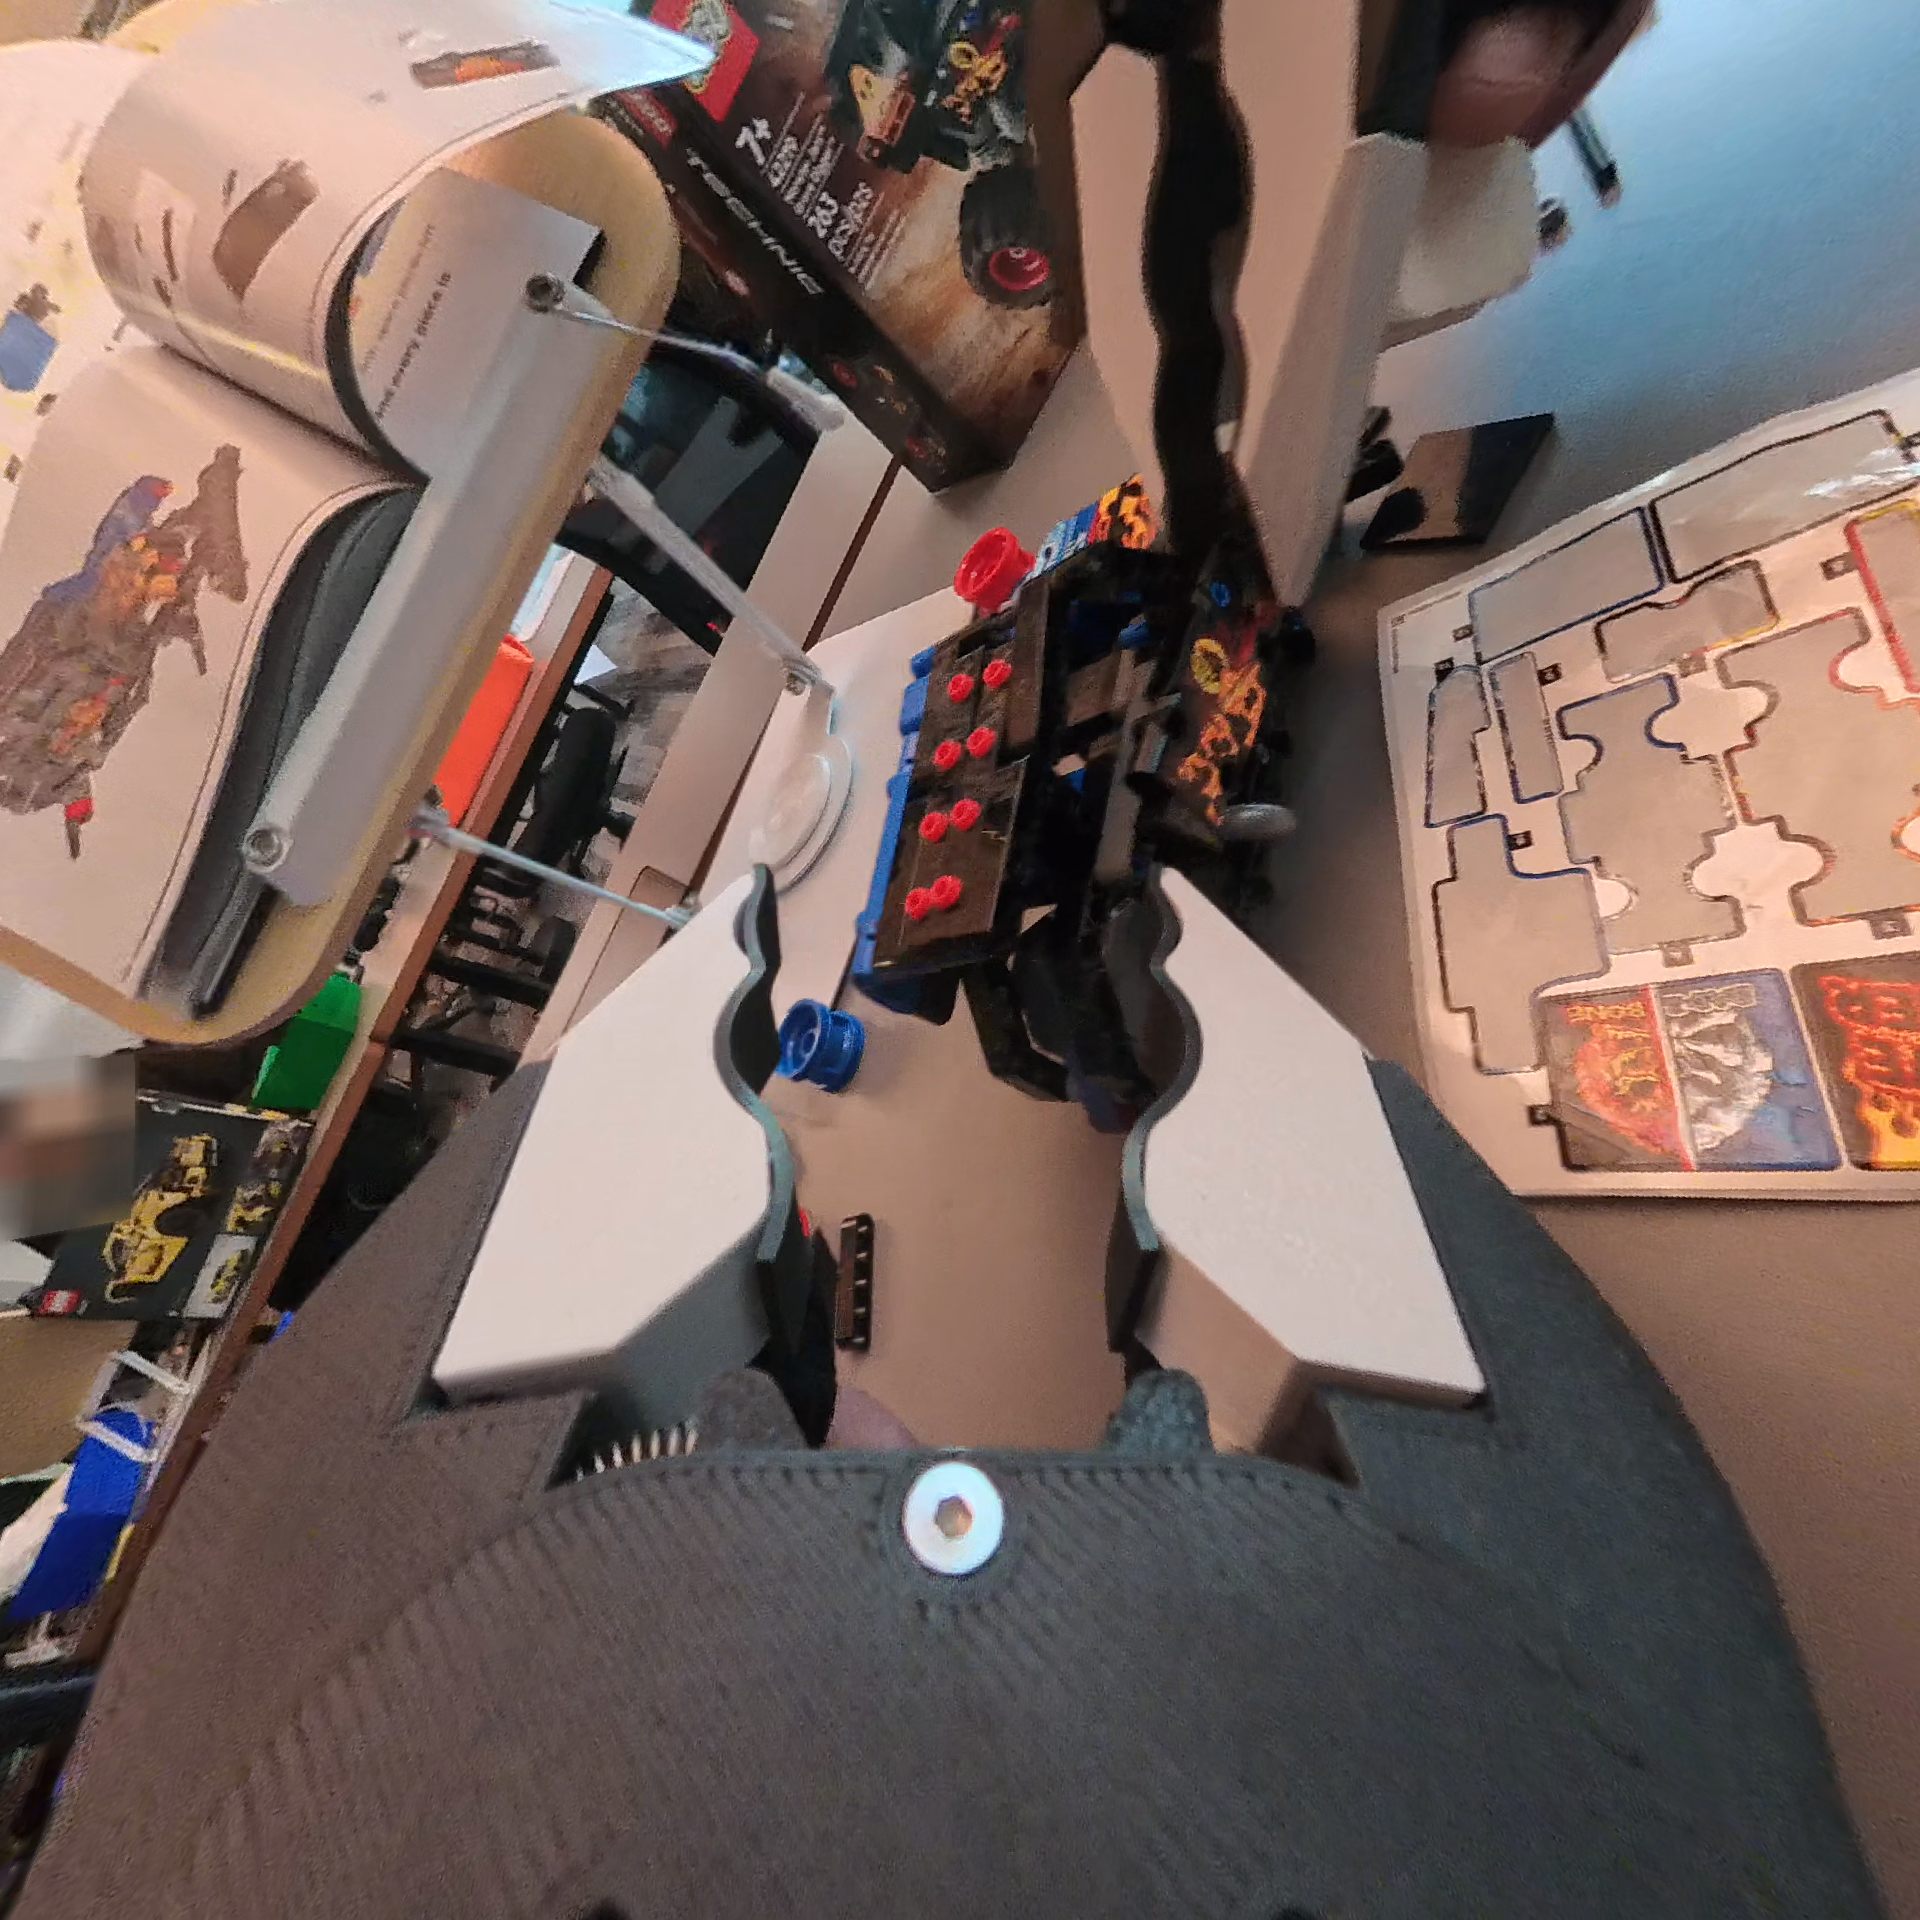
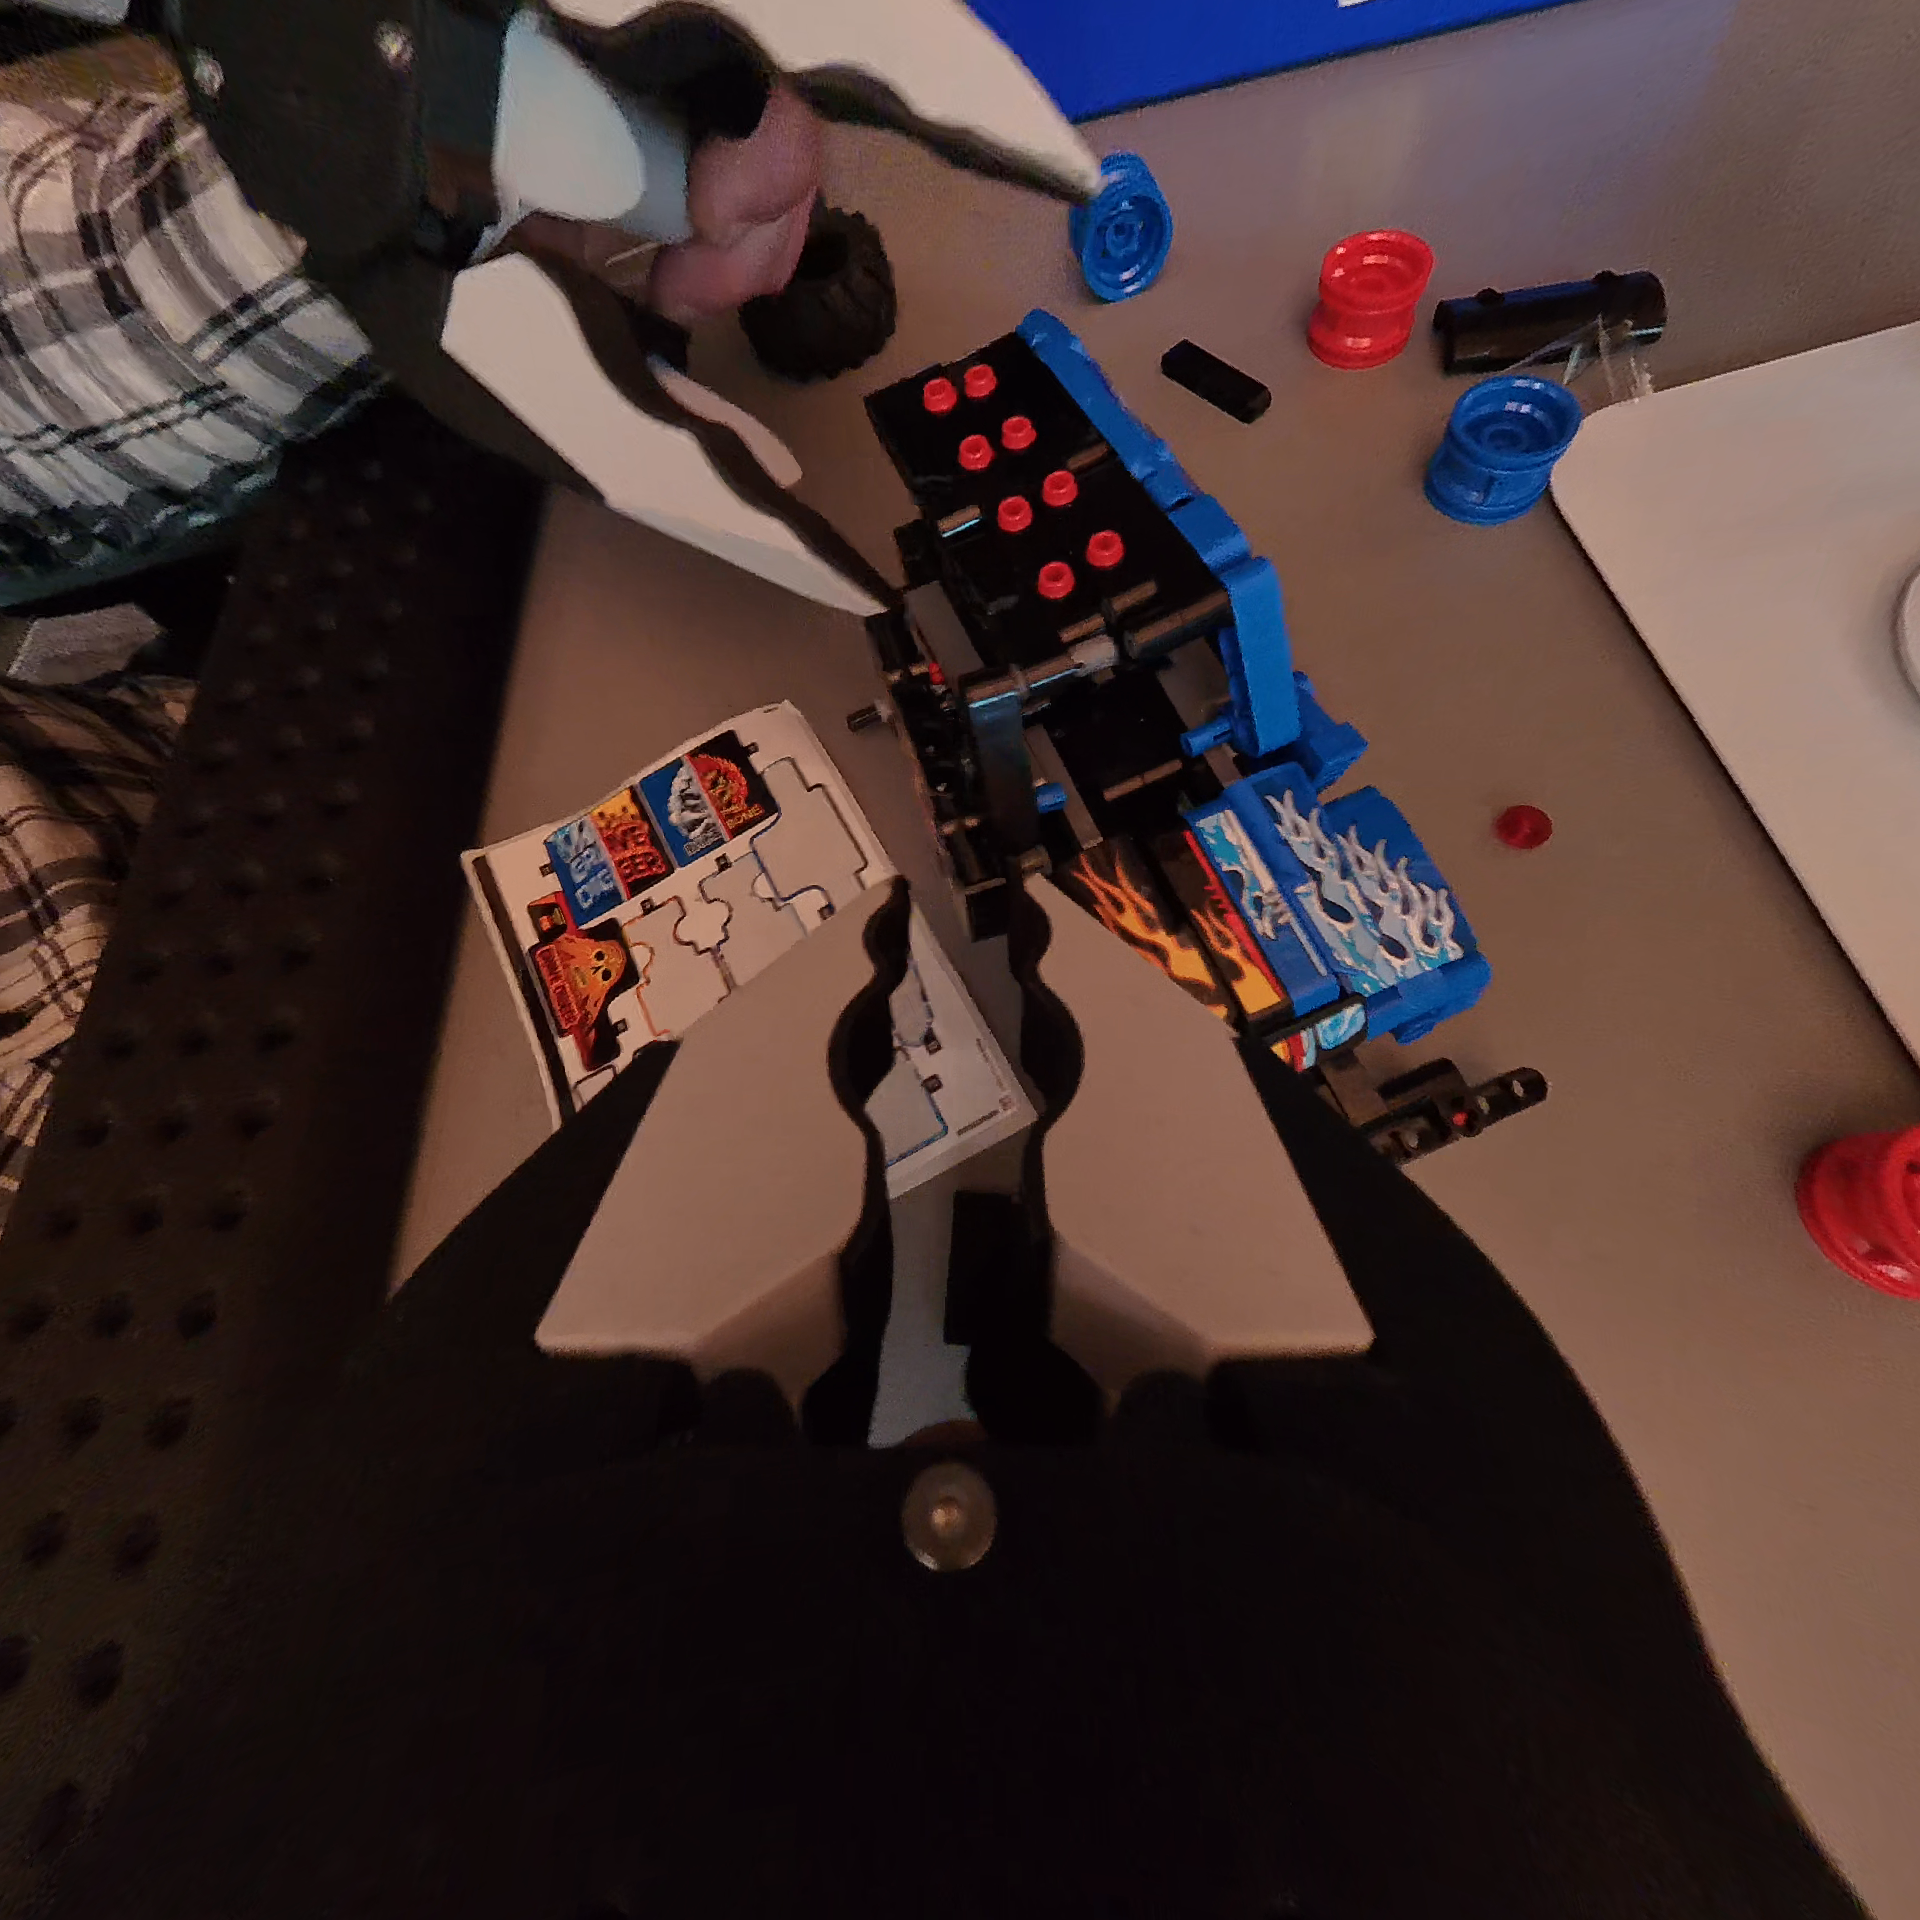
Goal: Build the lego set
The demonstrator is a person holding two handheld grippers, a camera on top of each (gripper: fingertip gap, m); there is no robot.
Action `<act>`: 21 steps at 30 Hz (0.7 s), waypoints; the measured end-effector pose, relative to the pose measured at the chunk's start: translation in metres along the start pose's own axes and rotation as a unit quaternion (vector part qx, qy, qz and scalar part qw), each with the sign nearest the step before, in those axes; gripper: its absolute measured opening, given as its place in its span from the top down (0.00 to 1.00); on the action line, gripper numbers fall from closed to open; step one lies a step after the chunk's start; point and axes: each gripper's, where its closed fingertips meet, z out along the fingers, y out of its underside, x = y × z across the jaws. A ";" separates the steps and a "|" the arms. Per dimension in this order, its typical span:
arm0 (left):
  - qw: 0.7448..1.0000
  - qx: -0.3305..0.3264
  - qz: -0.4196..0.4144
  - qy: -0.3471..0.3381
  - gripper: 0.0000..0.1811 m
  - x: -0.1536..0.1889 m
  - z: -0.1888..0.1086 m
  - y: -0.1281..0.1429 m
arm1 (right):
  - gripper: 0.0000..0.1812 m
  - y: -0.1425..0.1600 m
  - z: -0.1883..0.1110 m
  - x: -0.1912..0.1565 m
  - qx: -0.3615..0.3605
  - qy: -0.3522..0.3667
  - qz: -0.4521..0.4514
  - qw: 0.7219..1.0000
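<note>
Right wrist view showed the left gripper point(image 2: 977, 384) spread wide against the truck model point(image 2: 1101, 665) and the right gripper point(image 2: 956, 914) nearly closed, empty; a nudge risked tipping it onto the loose blue rim point(image 2: 1122, 229).

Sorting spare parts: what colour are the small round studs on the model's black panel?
Red round studs, clearest in the right wrist view.

Loose blue wheel point(image 1: 820, 1042) and sticker sheet point(image 1: 1662, 831) flank truck point(image 1: 1039, 790); gaps seemingly narrow.
</note>
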 end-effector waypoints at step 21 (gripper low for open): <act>0.923 -0.025 -0.318 0.214 0.71 -0.006 0.037 0.009 | 0.79 -0.007 -0.043 0.041 0.021 0.121 -0.047 0.991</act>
